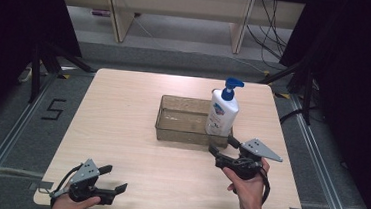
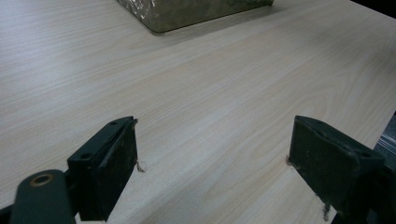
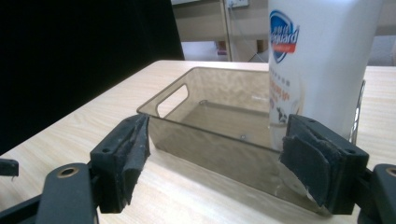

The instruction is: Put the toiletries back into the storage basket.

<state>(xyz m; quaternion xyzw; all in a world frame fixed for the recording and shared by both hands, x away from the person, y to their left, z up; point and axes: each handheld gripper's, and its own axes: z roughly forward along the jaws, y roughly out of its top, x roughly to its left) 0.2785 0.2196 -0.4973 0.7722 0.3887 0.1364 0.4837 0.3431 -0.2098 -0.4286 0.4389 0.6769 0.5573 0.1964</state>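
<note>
Already upright inside clear bin (image 1: pixel 171 128), white pump bottle (image 1: pixel 222 112) stands just ahead of right gripper (image 1: pixel 221 146), jaws spread, empty; left gripper (image 1: pixel 115 178) well back, also spread, idle; placing looks done; retreat left.

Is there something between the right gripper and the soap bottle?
Yes: the near wall of the clear bin. The soap bottle stands inside it at its right end, and the right gripper, jaws open, is just outside that wall.
</note>
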